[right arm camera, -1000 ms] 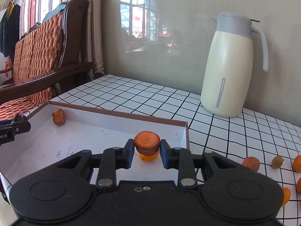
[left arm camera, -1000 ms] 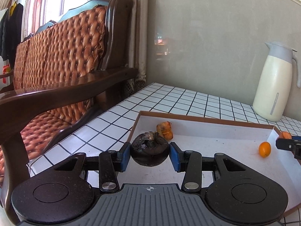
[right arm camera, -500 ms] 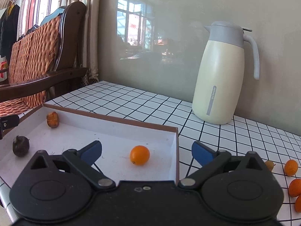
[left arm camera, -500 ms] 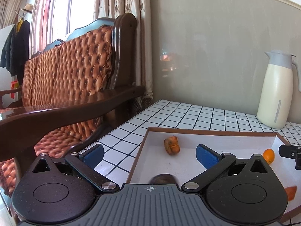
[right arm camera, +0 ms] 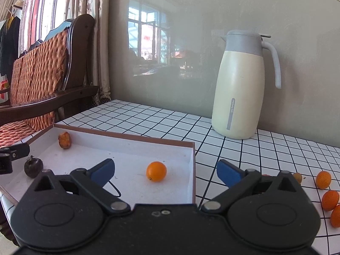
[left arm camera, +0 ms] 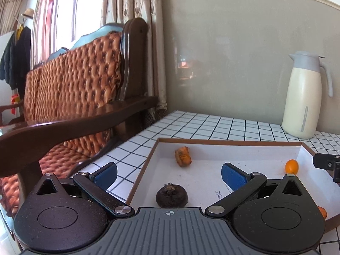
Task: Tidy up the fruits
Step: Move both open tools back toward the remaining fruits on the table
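Fruit sorting partly complete: four pieces in the box, several left outside it.

The left gripper (left arm camera: 169, 175) and the right gripper (right arm camera: 165, 173) both have their fingers spread wide, holding nothing. Inside the box (right arm camera: 192, 170) lie a dark fruit (left arm camera: 171, 195), a round orange fruit (right arm camera: 156, 171), a shrivelled orange piece (left arm camera: 183, 156) and another orange piece (left arm camera: 322, 212). On the surface (right arm camera: 233, 148) right of the box, small orange fruits (right arm camera: 323, 179) remain, judged still to be moved.

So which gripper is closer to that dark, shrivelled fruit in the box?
Left. The dark fruit lies just ahead of the left gripper, between its open fingers; the right gripper is across the box.
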The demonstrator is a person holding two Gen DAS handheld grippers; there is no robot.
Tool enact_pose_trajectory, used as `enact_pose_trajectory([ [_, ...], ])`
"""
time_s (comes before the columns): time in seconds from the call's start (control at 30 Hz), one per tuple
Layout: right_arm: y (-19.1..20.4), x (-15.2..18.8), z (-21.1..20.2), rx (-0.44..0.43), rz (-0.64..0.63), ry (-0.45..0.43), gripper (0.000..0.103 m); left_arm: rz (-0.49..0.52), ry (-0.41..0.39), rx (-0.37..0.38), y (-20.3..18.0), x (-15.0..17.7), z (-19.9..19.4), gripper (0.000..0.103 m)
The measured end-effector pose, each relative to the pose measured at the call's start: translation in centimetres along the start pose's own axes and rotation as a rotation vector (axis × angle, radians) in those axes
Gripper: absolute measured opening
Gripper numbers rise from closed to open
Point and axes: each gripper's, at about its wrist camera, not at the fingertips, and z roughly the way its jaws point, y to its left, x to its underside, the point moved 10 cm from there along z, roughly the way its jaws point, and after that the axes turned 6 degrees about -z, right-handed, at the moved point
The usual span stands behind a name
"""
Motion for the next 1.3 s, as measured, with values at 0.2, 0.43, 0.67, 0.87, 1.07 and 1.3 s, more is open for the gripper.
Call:
enact_pose_trajectory([
  [0.2, -0.5, 0.0, -1.0, -0.002, 0.006, -0.009, 0.097, -0.03, -0.022, 0.017, -0.8, -0.2, -1.3, 0.103],
  [0.43, -1.5, 0.3, -2.4, 0.007, 0.016, -0.017, 0.097, -0.033, -0.027, 0.06, -2.8, 0.0, -3.0, 0.103],
  [0.67, -3.1, 0.6, -4.6, 0.017, 0.024, -0.036, 0.097, -0.035, -0.023, 0.084, -3.9, 0.6, -5.1, 0.103],
  [0.87, -4.5, 1.7, -6.1, 0.04, 0.018, -0.03, 0.097, -0.02, -0.029, 0.13, -5.8, 1.1, -7.0, 0.103],
  [1.07, -5.9, 2.1, -7.7, 0.068, 0.01, -0.036, 0.097, -0.013, -0.028, 0.169, -7.7, 1.2, -7.9, 0.103],
  [1.3, -8.1, 2.9, -10.0, 0.113, -0.024, -0.046, 0.097, -0.003, -0.029, 0.246, -11.0, 1.4, -8.8, 0.103],
])
